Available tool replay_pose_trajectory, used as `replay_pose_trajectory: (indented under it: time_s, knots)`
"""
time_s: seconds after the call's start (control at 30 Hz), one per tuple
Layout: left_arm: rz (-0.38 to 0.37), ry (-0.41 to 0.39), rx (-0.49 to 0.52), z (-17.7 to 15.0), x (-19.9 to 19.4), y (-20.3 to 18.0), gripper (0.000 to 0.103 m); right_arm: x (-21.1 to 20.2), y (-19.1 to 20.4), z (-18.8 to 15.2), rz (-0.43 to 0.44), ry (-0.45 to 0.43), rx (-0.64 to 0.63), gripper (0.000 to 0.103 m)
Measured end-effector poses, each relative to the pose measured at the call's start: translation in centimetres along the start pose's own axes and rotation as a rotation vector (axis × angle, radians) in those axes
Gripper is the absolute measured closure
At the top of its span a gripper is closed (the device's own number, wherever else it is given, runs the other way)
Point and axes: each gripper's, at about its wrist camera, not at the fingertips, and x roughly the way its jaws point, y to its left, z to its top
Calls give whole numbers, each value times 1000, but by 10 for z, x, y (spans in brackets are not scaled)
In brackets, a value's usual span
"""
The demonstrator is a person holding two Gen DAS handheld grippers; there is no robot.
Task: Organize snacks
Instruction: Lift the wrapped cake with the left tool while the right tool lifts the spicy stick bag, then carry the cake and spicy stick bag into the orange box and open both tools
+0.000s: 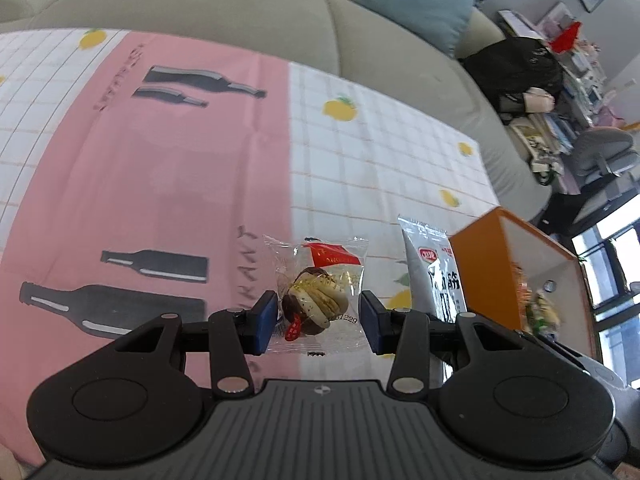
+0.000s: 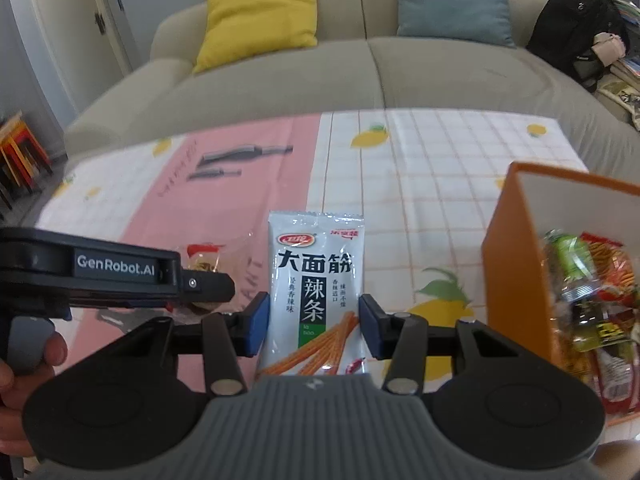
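Note:
A clear-wrapped pastry snack (image 1: 320,300) lies on the tablecloth between the open jaws of my left gripper (image 1: 319,322); the pads stand beside it, apart from the wrapper edges. A white spicy-strip packet (image 2: 314,292) lies between the open jaws of my right gripper (image 2: 313,326); it also shows in the left wrist view (image 1: 436,276). The left gripper's body (image 2: 120,276) appears at the left of the right wrist view, over the pastry snack (image 2: 204,260). An orange box (image 2: 516,264) holding several snack packs stands at the right.
The table carries a pink and white checked cloth (image 1: 160,160) with bottle and lemon prints. A grey sofa (image 2: 360,72) with yellow and blue cushions lies behind it. The orange box (image 1: 492,280) stands right of the white packet.

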Motion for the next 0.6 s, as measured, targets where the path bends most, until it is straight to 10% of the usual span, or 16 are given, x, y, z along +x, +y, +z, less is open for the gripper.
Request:
replay_pose_trajectory:
  time_s: [0.6]
  knots:
    - [-156,8,255,22,0,-156,53,-96,-110,45,-162,-81,-53,56]
